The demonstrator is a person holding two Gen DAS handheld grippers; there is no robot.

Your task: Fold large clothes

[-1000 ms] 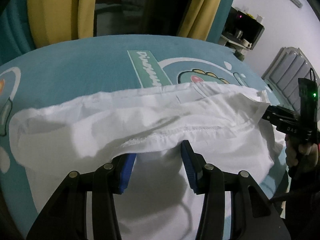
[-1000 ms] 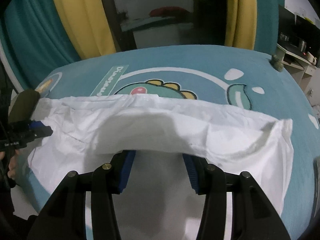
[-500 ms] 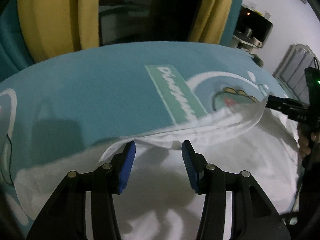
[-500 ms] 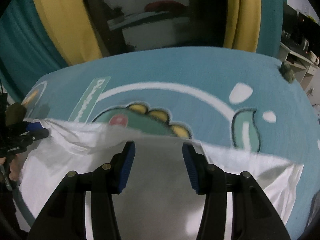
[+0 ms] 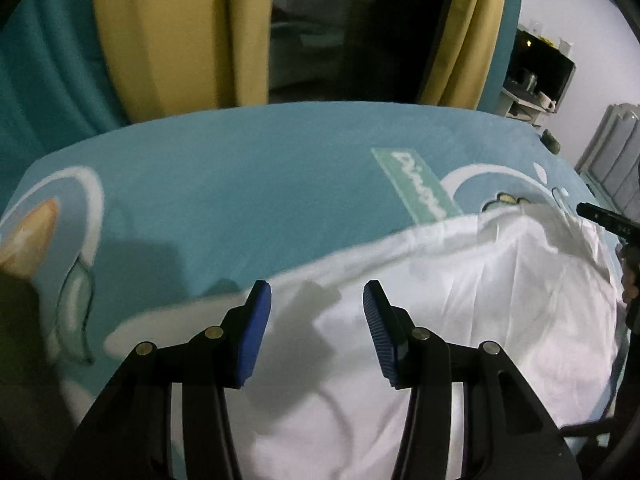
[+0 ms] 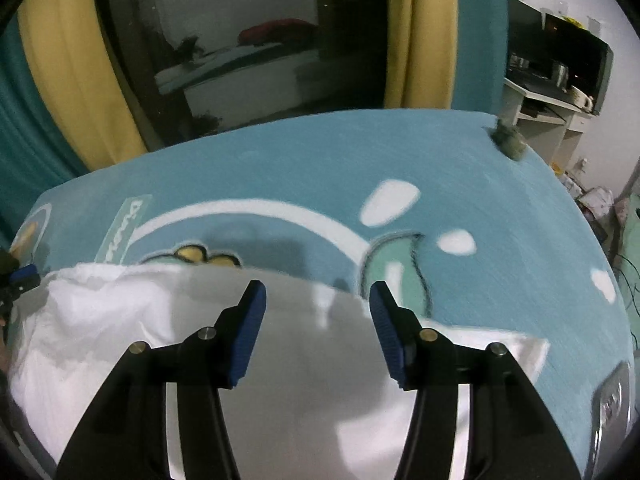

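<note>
White garment lies below the blanket's "Dino…" label.

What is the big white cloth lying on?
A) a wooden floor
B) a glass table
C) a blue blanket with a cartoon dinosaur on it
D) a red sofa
C: the white cloth is spread over a blue blanket printed with a cartoon dinosaur and white shapes, and both the left gripper and the right gripper hang open above it.
</note>
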